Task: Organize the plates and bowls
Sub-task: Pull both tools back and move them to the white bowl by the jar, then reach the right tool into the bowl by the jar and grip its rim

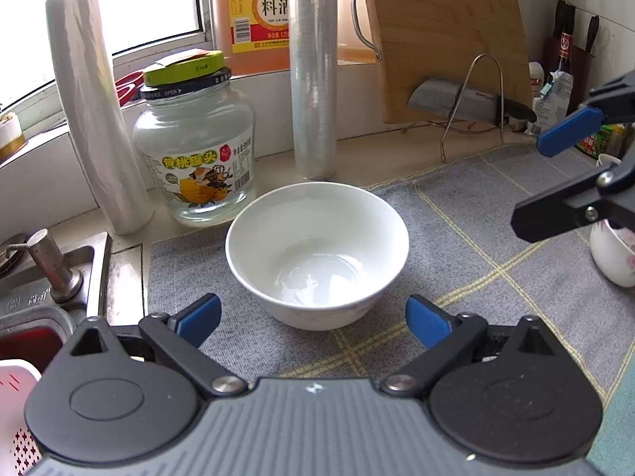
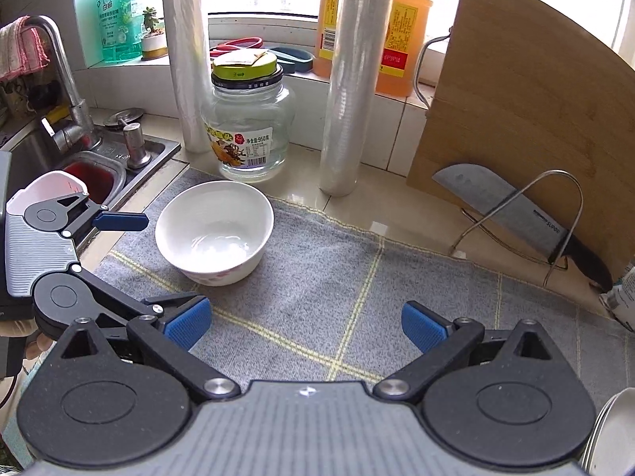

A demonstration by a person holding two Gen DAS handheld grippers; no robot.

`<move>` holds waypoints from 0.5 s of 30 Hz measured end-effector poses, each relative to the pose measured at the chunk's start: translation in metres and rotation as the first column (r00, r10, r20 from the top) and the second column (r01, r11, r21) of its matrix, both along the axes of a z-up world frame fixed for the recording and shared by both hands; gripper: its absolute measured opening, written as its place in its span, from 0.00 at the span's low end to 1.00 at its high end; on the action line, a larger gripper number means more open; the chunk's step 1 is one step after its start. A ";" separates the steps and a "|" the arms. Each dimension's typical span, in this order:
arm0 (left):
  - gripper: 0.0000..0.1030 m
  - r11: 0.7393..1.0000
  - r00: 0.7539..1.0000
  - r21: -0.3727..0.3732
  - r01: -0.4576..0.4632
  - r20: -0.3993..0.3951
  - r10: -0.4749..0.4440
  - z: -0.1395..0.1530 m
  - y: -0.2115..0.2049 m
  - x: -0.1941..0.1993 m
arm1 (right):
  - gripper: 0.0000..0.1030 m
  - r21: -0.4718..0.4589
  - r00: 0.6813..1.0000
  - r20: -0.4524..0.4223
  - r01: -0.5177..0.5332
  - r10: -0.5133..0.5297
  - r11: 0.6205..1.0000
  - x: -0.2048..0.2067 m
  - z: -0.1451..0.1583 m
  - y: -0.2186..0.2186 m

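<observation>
A white bowl (image 1: 317,252) stands upright and empty on the grey checked mat (image 1: 476,246); it also shows in the right wrist view (image 2: 214,230). My left gripper (image 1: 313,317) is open and empty, its blue pads just short of the bowl's near side. It appears at the left of the right wrist view (image 2: 158,269). My right gripper (image 2: 305,323) is open and empty over the mat, right of the bowl; it enters the left wrist view at the right edge (image 1: 535,182). A second flowered bowl (image 1: 611,254) sits at the mat's right edge. Plate rims (image 2: 611,436) show at the lower right.
Behind the bowl stand a glass jar (image 1: 194,158), two rolls of cling film (image 1: 313,71) (image 1: 99,119) and an orange jug (image 1: 254,12). A bamboo cutting board (image 1: 448,39) and cleaver (image 1: 456,101) lean in a wire rack. The sink (image 2: 91,174) is to the left.
</observation>
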State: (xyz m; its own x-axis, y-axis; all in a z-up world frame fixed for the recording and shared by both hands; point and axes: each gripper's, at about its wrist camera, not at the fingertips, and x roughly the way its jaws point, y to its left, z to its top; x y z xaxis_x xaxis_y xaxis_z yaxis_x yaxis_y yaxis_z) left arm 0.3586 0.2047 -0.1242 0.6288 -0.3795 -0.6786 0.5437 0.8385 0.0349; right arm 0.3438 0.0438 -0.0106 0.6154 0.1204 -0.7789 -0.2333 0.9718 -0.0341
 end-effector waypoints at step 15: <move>0.86 0.998 0.999 -0.031 0.047 0.013 -0.046 -0.004 0.002 0.013 | 1.00 0.033 0.986 -0.056 -0.155 0.157 0.987 0.065 -0.017 0.043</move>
State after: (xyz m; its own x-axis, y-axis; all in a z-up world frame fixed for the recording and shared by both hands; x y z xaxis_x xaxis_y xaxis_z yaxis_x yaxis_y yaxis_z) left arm 0.3716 0.2065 -0.1281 0.6185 -0.4293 -0.6581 0.5817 0.8132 0.0162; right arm 0.4088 0.0869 -0.0273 0.5413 0.2339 -0.8076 -0.3830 0.9237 0.0108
